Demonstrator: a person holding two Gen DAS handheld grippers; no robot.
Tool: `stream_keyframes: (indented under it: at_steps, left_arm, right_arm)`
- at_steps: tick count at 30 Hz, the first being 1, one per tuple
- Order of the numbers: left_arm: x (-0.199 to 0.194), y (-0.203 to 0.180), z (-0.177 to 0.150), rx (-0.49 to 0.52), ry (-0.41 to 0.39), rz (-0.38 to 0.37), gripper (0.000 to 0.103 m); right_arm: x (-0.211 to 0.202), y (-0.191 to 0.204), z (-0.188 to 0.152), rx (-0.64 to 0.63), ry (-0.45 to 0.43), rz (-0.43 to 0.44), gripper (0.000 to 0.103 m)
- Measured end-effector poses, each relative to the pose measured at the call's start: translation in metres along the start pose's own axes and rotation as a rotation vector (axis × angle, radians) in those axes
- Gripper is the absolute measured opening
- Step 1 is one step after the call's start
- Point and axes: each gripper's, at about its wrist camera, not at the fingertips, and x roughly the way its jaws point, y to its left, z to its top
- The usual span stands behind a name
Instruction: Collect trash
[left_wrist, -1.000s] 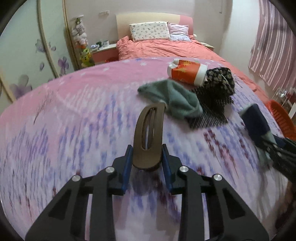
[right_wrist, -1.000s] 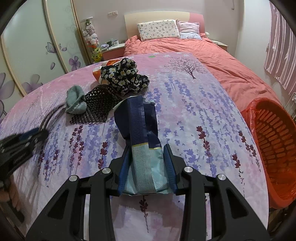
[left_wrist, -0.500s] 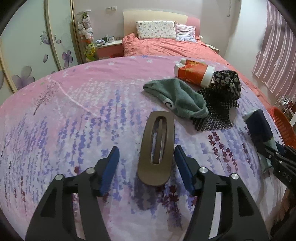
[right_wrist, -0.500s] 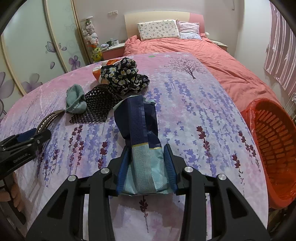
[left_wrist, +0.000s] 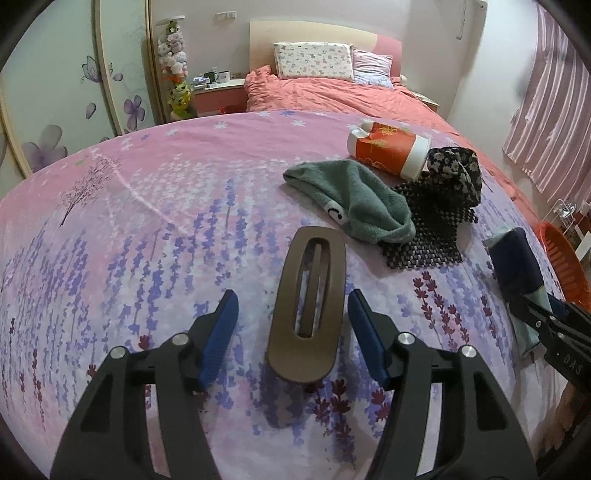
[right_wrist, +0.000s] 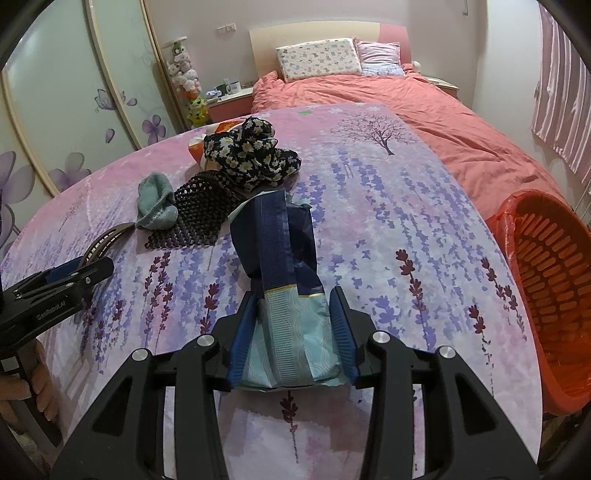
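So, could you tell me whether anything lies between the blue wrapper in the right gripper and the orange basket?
Nothing visible does. The right gripper holds the blue wrapper, and only bare sheet lies between it and the orange basket beside the bed.

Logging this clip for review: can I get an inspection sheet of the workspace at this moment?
Surface: floral sheet, flat.
Job's things: wrapper in right gripper; cup lying on its side; basket beside the bed.
Clutter: hair clip, sock, mesh mat, floral cloth.
Grippers: left gripper open, jaws just widened, clear of the clip; right shut on wrapper.
Cables: nothing seen.
Surroundings: pillows, wardrobe, curtain.
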Motion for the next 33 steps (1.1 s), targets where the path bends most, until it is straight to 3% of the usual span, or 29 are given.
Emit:
stream_keyframes:
  at_steps: [8, 9, 11, 12, 20, 33]
  left_arm:
    - [0.0, 0.0, 0.0, 0.009, 0.001, 0.014, 0.059]
    - [0.0, -0.001, 0.001, 0.007, 0.0, 0.015, 0.053]
    - [-0.001, -0.004, 0.001, 0.014, -0.006, 0.014, 0.033]
    - [-0.001, -0.006, 0.001, 0.02, -0.008, 0.014, 0.031]
    - [-0.01, -0.007, -0.005, 0.004, -0.017, -0.001, 0.031]
    - [-0.066, -0.038, 0.003, 0.041, -0.115, -0.037, 0.03]
  right_arm:
    - [0.007, 0.002, 0.009, -0.02, 0.0, -0.012, 0.044]
    - [0.008, 0.003, 0.009, -0.022, 0.001, -0.012, 0.044]
    - [0.007, 0.004, 0.009, -0.025, -0.001, 0.001, 0.032]
    - [0.007, 0.004, 0.008, -0.027, -0.001, 0.002, 0.031]
    - [-0.013, -0.001, 0.0, -0.024, -0.038, 0.007, 0.028]
    - [-0.069, -0.02, 0.013, 0.011, -0.152, -0.01, 0.028]
